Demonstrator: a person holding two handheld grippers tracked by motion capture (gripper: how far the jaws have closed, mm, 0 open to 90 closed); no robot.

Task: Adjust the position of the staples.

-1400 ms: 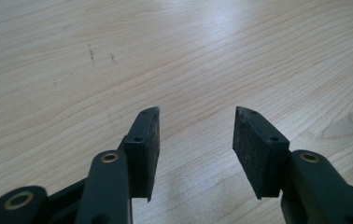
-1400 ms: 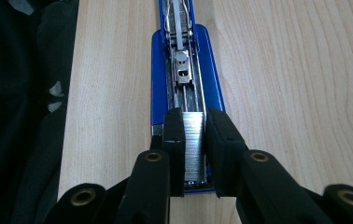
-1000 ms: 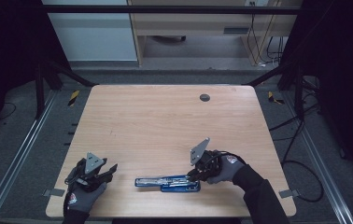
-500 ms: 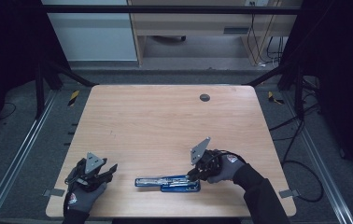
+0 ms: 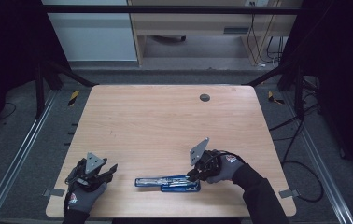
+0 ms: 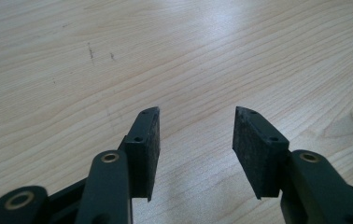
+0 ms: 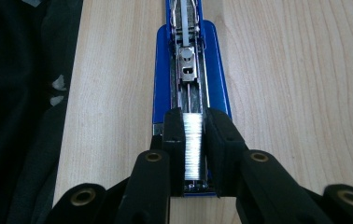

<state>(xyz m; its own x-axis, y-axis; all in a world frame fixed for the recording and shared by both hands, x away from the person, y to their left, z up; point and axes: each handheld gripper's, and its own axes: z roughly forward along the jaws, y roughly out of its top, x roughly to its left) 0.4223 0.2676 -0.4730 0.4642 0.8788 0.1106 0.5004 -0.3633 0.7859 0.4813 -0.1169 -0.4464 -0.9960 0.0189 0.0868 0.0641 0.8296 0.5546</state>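
Blue stapler [image 5: 167, 183] lies open at near edge of table [image 5: 165, 121], w/ staple strip [image 7: 193, 144] clamped by right gripper [image 7: 194, 140] above its tray. Strip is light, brittle; hold by long sides, gently. Left gripper [image 6: 195, 135] is released, near left.

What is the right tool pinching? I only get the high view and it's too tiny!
Observer: A silver strip of staples, clamped between the right tool's pads.
Operator: Where's it pointing?
Observer: It's lined up along the opened blue stapler, at the end nearest the tool.
Operator: Is the left tool holding anything?
Observer: No. The left tool is open, with only bare table between its pads.
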